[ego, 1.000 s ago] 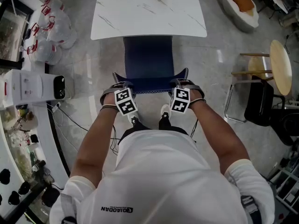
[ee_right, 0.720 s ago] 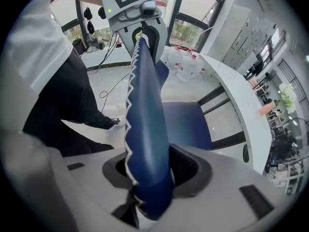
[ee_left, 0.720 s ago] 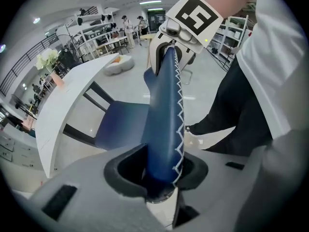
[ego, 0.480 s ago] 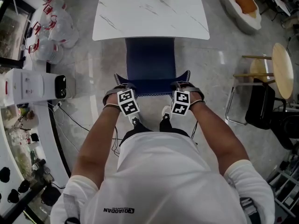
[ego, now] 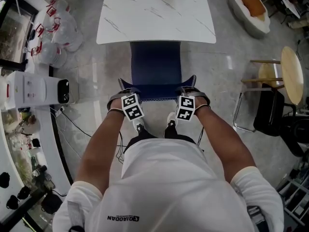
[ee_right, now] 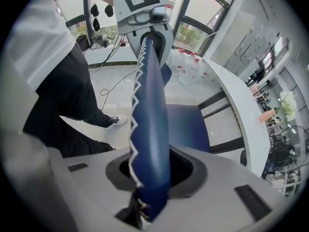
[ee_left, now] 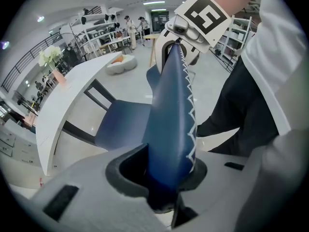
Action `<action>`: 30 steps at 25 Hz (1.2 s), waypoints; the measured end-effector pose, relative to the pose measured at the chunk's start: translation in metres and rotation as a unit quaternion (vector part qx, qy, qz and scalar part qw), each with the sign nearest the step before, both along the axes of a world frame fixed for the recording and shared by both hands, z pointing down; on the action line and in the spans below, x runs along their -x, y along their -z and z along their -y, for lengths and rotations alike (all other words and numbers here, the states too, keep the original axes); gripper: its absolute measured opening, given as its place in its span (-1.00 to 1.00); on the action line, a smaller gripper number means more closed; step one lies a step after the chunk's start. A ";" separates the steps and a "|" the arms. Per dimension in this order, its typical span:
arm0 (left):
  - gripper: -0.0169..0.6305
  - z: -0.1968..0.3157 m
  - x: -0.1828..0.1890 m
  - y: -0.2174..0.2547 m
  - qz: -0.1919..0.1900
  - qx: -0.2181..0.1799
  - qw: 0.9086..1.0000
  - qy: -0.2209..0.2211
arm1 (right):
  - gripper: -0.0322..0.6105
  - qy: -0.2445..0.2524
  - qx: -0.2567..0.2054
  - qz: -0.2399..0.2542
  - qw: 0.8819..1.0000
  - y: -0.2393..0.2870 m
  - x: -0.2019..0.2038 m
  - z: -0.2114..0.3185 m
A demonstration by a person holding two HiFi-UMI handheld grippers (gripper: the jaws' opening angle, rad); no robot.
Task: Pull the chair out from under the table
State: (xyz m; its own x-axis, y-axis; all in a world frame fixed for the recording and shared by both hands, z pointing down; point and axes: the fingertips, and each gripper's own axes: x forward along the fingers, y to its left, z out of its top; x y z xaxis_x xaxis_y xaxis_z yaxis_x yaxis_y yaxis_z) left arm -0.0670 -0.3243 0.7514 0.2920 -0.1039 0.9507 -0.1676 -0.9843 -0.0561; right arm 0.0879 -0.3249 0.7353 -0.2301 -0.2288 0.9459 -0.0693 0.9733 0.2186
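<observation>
A blue chair (ego: 156, 64) stands with its seat partly under the white marble table (ego: 154, 13). Its backrest (ee_left: 171, 110) has white zigzag stitching along the edge. My left gripper (ego: 126, 93) sits over the backrest's left top corner and my right gripper (ego: 189, 92) over the right one. Both pairs of jaws have just been closing with the backrest between them. In the left gripper view the left gripper (ee_left: 166, 178) pinches the padded edge. In the right gripper view the right gripper (ee_right: 152, 178) clamps the backrest (ee_right: 150, 105) the same way.
The person's shoes (ego: 169, 124) stand just behind the chair. A white appliance (ego: 36, 88), bags (ego: 55, 30) and floor cables (ego: 72, 124) lie to the left. To the right are a round wooden stool (ego: 285, 71) and a black bag (ego: 268, 105).
Both grippers stay at the backrest's top corners. The chair and the table keep their places; only the view has drifted a little.
</observation>
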 end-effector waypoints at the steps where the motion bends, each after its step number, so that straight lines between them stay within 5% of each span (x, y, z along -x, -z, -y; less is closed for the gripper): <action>1: -0.65 0.000 0.000 0.000 0.001 -0.001 1.000 0.001 | -0.59 0.000 -0.001 0.000 1.000 0.000 -0.001 0.000; 30: -0.66 -0.034 -0.027 0.004 0.025 0.004 0.998 0.050 | -0.60 0.014 0.026 0.025 0.999 0.008 -0.024 -0.021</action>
State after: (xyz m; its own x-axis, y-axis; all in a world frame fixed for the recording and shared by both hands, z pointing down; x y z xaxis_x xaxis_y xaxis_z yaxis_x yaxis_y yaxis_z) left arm -0.0404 -0.2907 0.7479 0.2326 -0.1225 0.9648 -0.2629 -0.9630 -0.0589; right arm 0.1124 -0.3036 0.7271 -0.2837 -0.1727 0.9433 -0.0524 0.9850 0.1645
